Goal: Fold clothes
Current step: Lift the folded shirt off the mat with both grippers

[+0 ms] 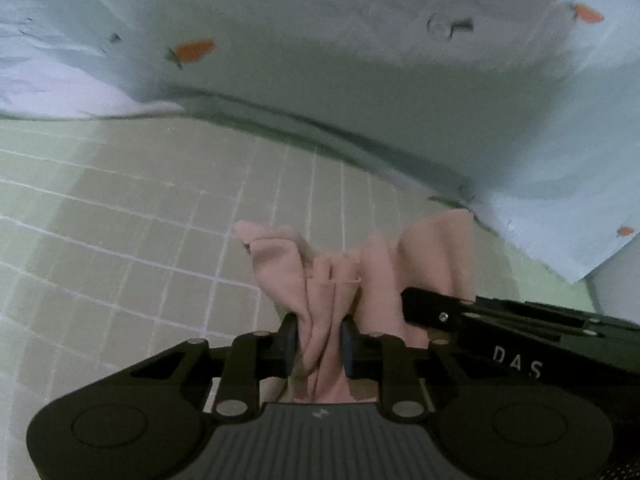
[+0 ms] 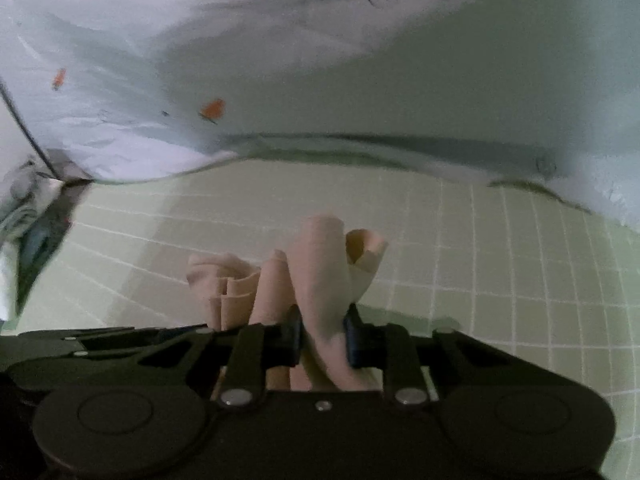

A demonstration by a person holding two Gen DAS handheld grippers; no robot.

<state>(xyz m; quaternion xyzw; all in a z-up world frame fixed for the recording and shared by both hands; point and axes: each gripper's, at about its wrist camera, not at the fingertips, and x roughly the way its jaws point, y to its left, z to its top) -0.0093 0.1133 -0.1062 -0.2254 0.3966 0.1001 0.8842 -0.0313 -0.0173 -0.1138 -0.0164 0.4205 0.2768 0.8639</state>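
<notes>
A pale pink garment (image 1: 320, 280) is bunched up in folds above a light green checked mat (image 1: 120, 220). My left gripper (image 1: 319, 344) is shut on a gathered fold of it, the blue pads pressing the cloth from both sides. The other gripper's black body (image 1: 520, 320) reaches in from the right, close beside it. In the right wrist view the same pink garment (image 2: 316, 276) rises between the pads, and my right gripper (image 2: 323, 340) is shut on a thick fold. The left gripper's body (image 2: 100, 340) shows at the lower left.
A pale blue sheet printed with orange carrots (image 1: 192, 50) lies crumpled along the far side of the mat (image 2: 520, 260), seen as well as blue fabric (image 2: 120, 80) in the right wrist view. A dark edge and crumpled white cloth (image 2: 24, 200) sit at the far left.
</notes>
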